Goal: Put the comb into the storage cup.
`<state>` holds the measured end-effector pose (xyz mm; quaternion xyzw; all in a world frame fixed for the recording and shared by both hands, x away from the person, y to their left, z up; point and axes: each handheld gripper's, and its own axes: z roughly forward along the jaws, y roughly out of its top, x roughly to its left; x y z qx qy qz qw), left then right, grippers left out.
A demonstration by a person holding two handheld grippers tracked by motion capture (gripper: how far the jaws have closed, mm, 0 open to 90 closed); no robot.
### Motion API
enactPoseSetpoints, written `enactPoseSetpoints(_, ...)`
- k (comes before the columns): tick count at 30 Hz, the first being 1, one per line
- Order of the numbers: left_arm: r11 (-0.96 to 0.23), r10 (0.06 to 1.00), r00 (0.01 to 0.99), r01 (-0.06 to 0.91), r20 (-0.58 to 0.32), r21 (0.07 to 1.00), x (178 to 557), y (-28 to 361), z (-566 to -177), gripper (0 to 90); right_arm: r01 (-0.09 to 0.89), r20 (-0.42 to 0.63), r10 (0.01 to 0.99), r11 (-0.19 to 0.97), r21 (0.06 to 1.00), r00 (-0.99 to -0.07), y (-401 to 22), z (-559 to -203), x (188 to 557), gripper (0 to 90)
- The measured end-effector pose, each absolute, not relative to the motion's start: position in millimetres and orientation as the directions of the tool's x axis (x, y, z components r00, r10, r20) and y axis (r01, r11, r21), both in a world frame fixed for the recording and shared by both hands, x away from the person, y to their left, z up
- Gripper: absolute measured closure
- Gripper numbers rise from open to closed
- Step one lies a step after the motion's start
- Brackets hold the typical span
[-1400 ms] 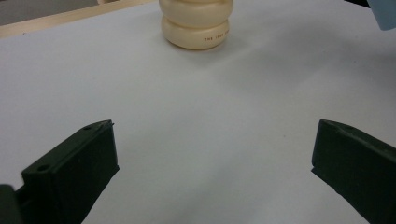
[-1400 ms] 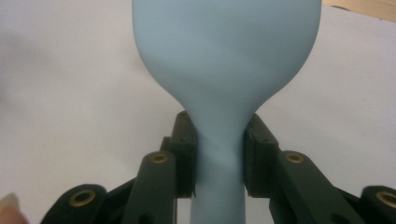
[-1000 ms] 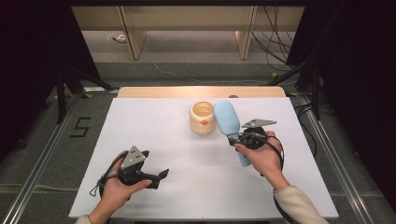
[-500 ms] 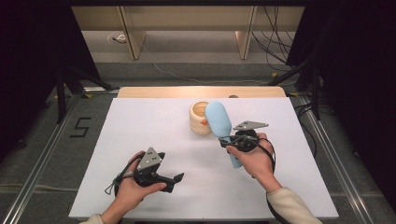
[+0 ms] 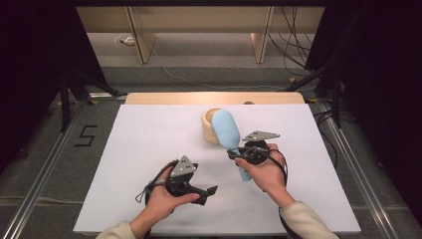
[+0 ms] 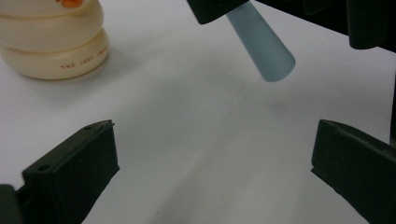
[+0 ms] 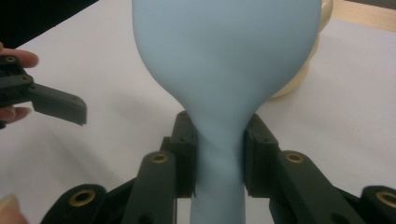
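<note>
Your left gripper [image 5: 211, 190] has slid right across the table [image 5: 149, 139], jaws wide and empty; your right gripper [image 5: 238, 152] clamps the blue spatula [image 5: 226, 129], seemingly overlapping the cream pot [image 5: 210, 124].

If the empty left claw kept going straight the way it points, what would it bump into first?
Probably the thin end of the blue spatula held by the right gripper; the left gripper points there across bare table, though depth is unclear.

I read the pale blue spoon-shaped utensil [image 7: 224, 70] as smooth, matt, silicone-like plastic, and the cream round ribbed container [image 6: 51, 44] as smooth plastic with a slight sheen. The white tabletop sheet [image 5: 149, 144] looks matt and paper-smooth over a light wooden board [image 5: 164, 98]; my grippers' black jaws look like matt hard plastic.
</note>
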<state>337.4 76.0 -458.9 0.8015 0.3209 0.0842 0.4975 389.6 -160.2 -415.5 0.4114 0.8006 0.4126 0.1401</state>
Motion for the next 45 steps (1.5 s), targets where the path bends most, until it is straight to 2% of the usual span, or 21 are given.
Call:
enactPoseSetpoints(23,-0.269,0.561,0.783,0.480,-0.269,0.835,351.8,34.6,-469.3,0.0,0.537,0.135,0.759,0.312,0.784,-0.637,-145.5,-418.9,385.4,70.4)
enactPoseSetpoints(35,-0.223,0.571,0.753,0.526,-0.327,0.821,360.3,23.9,-473.8,0.1,0.534,0.143,0.751,0.309,0.787,-0.645,-141.0,-418.3,383.4,70.4)
enactPoseSetpoints(40,-0.211,0.576,0.744,0.537,-0.339,0.817,362.5,22.9,-475.2,3.5,0.529,0.142,0.749,0.308,0.790,-0.648,-139.9,-418.3,383.0,70.4)
enactPoseSetpoints(45,-0.198,0.580,0.736,0.543,-0.350,0.816,364.1,22.4,-475.1,11.4,0.534,0.145,0.746,0.312,0.786,-0.650,-138.9,-419.2,382.8,70.5)
